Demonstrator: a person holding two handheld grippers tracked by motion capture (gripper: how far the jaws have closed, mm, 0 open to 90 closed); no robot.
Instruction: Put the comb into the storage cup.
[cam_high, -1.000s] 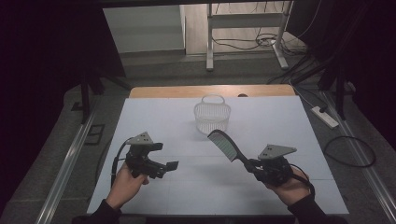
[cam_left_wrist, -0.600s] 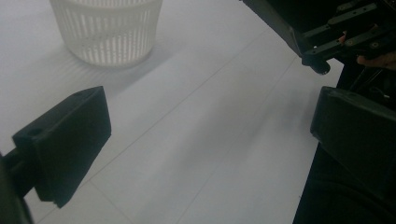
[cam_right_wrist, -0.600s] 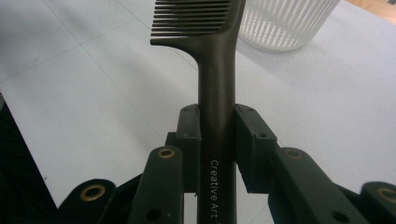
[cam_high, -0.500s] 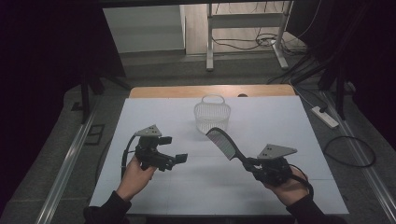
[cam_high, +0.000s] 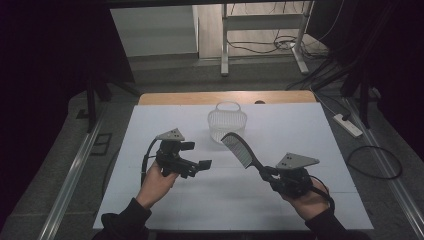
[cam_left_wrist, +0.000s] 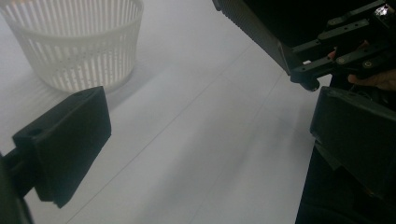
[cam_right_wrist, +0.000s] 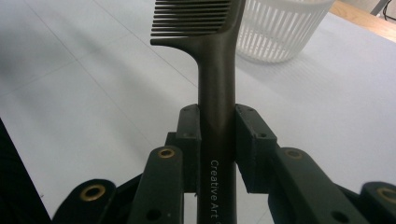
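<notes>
Right gripper (cam_high: 264, 173) clamps dark comb (cam_high: 239, 149) by handle, long axis slanting up toward white basket (cam_high: 226, 123) just beyond teeth; left gripper (cam_high: 196, 167) jaws spread, empty, lies left of comb, nearly level with it

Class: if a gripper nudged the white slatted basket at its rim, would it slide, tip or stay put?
The basket looks like thin slatted plastic, so probably light and apt to slide on the smooth white table. It stands upright, wider than tall, so tipping seems less likely.
</notes>
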